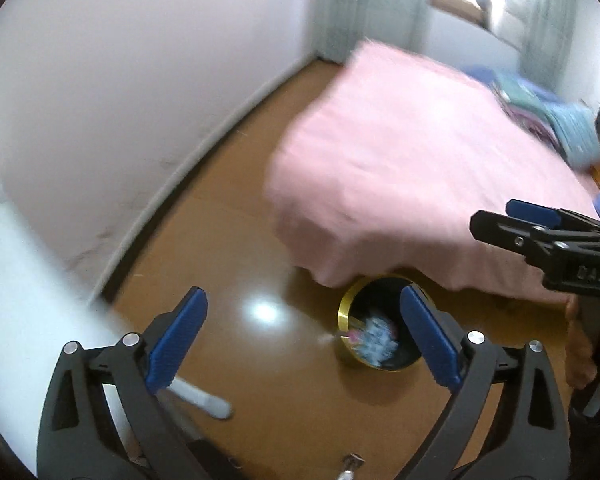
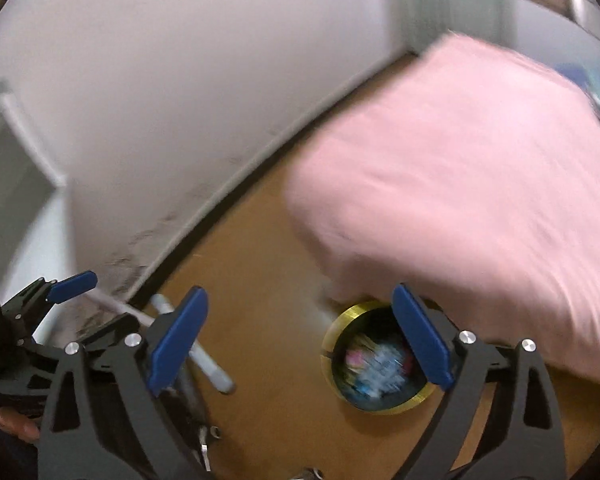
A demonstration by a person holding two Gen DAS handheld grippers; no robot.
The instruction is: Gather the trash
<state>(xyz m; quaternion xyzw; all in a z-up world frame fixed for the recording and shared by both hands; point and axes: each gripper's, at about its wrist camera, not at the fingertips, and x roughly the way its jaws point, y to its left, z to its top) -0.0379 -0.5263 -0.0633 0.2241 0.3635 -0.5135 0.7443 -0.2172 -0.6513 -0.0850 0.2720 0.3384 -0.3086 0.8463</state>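
A round bin with a gold rim (image 1: 346, 312) stands on the brown floor beside the bed, and it also shows in the right wrist view (image 2: 340, 322). Crumpled blue, white and pink trash (image 1: 374, 338) lies inside it, seen too in the right wrist view (image 2: 380, 368). My left gripper (image 1: 304, 344) is open and empty above the floor, left of the bin. My right gripper (image 2: 300, 342) is open and empty, high over the floor and the bin's left side. The right gripper also shows at the right edge of the left wrist view (image 1: 512, 220). Both views are blurred.
A bed with a pink cover (image 1: 412, 168) fills the right, its edge overhanging the bin. Blue and green bedding (image 1: 572, 128) lies at its far end. A white wall (image 1: 120, 100) runs along the left. White chair legs (image 2: 208, 364) stand near the wall.
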